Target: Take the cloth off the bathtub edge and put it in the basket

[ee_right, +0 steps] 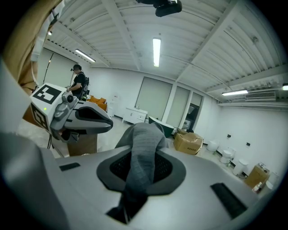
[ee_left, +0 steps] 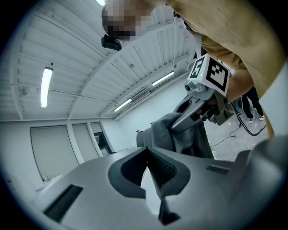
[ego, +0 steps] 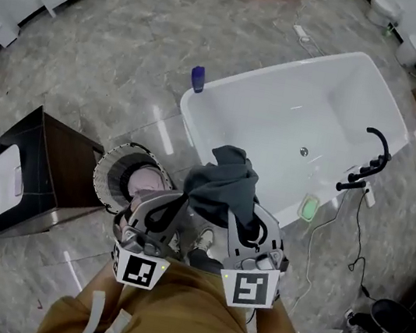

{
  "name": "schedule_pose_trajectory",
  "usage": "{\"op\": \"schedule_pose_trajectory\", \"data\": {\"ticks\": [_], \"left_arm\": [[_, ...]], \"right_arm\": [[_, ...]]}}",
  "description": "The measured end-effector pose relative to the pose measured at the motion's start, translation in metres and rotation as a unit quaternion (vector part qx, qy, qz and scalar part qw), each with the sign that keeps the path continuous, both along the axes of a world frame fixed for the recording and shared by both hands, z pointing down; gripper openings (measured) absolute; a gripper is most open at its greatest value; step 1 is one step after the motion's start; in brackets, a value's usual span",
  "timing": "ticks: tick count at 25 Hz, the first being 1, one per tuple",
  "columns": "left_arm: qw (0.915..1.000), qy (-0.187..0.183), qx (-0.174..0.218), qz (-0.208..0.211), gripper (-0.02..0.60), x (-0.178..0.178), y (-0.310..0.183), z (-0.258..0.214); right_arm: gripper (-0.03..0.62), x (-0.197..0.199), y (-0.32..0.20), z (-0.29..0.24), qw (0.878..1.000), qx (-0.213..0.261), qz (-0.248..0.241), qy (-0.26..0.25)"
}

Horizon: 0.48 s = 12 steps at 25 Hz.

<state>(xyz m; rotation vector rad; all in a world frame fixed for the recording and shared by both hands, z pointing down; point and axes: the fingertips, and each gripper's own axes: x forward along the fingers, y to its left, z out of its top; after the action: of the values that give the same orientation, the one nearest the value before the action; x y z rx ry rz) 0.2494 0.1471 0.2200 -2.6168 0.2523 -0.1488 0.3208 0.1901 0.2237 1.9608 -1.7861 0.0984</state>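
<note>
A dark grey cloth (ego: 225, 179) hangs bunched over the near rim of the white bathtub (ego: 296, 113), and my right gripper (ego: 242, 219) is shut on it. In the right gripper view the cloth (ee_right: 143, 155) runs down between the two jaws, clamped. Just left of it, my left gripper (ego: 165, 208) is shut with nothing in it, its pads (ee_left: 155, 168) meeting. The round basket (ego: 114, 160) stands on the floor to the left of the tub's corner, partly hidden by the left gripper. From the left gripper view, the right gripper (ee_left: 198, 105) holds the cloth (ee_left: 168, 132).
A blue bottle (ego: 197, 78) stands on the tub's far-left corner and a black faucet (ego: 371, 161) on its right rim. A dark cabinet (ego: 50, 167) sits left of the basket. Cables (ego: 353, 241) trail on the floor at right. A person (ee_right: 80, 83) stands far off.
</note>
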Motion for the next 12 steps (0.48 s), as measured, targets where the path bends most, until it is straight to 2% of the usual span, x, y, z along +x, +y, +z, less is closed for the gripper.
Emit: {"op": "schedule_pose_trajectory", "data": {"ticks": [5, 8, 12], "left_arm": [[0.9995, -0.003, 0.007, -0.031, 0.006, -0.010, -0.005, -0.006], [0.9965, -0.012, 0.001, -0.082, 0.006, -0.031, -0.017, -0.003], [0.9862, -0.012, 0.006, -0.165, 0.006, -0.067, -0.032, -0.004]], "right_arm": [[0.060, -0.010, -0.009, -0.009, 0.999, 0.006, -0.037, 0.002], [0.059, -0.024, -0.026, -0.017, 0.997, 0.017, -0.081, -0.007], [0.059, -0.052, -0.052, -0.028, 0.987, 0.034, -0.155, -0.012]]}}
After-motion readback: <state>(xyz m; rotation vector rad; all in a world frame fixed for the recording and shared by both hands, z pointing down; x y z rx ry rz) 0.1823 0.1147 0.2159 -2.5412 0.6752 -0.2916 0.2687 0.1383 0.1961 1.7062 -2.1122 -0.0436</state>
